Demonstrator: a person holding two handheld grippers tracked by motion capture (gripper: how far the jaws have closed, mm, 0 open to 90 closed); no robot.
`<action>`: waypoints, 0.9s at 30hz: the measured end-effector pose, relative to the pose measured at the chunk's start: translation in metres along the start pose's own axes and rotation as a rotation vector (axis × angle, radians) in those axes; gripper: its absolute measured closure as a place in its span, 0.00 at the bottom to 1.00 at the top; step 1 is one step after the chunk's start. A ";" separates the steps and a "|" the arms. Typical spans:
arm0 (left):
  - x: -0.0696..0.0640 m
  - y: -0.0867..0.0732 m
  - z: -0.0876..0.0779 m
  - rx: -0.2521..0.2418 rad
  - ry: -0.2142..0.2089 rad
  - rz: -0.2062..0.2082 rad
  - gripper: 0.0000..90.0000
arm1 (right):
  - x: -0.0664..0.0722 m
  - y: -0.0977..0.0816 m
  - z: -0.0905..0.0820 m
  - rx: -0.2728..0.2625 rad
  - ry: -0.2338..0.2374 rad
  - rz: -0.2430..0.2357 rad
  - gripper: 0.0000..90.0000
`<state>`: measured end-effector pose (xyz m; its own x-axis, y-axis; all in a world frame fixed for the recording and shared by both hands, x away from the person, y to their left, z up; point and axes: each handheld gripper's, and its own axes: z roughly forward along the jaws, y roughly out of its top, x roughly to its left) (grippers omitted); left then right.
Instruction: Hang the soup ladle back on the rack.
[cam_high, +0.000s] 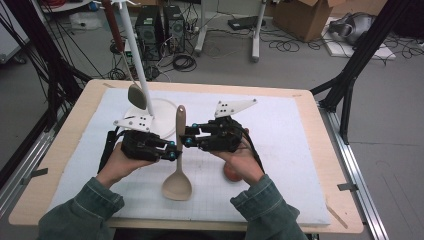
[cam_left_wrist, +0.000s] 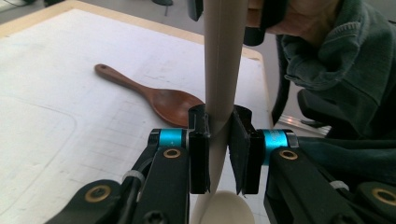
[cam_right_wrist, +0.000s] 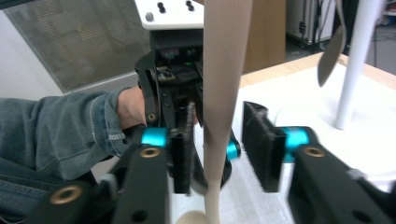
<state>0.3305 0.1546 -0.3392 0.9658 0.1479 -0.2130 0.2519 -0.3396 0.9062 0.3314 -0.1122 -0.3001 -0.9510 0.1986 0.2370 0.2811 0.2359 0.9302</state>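
High view: beige spoon (cam_high: 178, 159) stands upright mid-mat, bowl down near the mat's front half, handle up. Left gripper (cam_high: 173, 151) comes in from the left and meets the handle low; right gripper (cam_high: 186, 136) comes in from the right, a bit higher on the handle. White stand (cam_high: 136, 55) sits behind on its round base, with a grey spoon (cam_high: 136, 95) hanging beside the pole. White mat (cam_high: 280, 150) covers the wooden table (cam_high: 327, 150).

Left gripper view: both pads are pressed on the beige spoon's handle (cam_left_wrist: 219, 84), so it's clamped. Spoon bowl is below the jaws. Brown wooden spoon (cam_left_wrist: 154, 95) lies flat on the mat beyond, well apart from the beige one.

Right gripper view: handle (cam_right_wrist: 224, 93) runs vertically between the jaws. Left pad sits just beside it and the right pad stands clearly off with a visible gap, so it's released, no grip. Left gripper (cam_right_wrist: 212, 149) is visible behind, clamped on the handle.
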 end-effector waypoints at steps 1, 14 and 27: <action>0.001 0.000 -0.003 -0.008 0.012 -0.001 0.87 | -0.001 -0.001 -0.002 -0.001 -0.010 0.007 0.67; 0.007 0.004 -0.023 -0.049 0.114 -0.014 0.87 | -0.005 -0.014 -0.027 0.012 -0.112 0.001 0.46; 0.018 0.018 -0.048 -0.089 0.204 -0.028 0.87 | -0.012 -0.032 -0.054 0.009 -0.220 0.015 0.34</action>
<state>0.3497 0.1961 -0.3096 0.9237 0.3442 -0.1682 0.2630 -0.2503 0.9318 0.3266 -0.1736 -0.3173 -0.8959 0.4047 0.1834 0.2975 0.2398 0.9241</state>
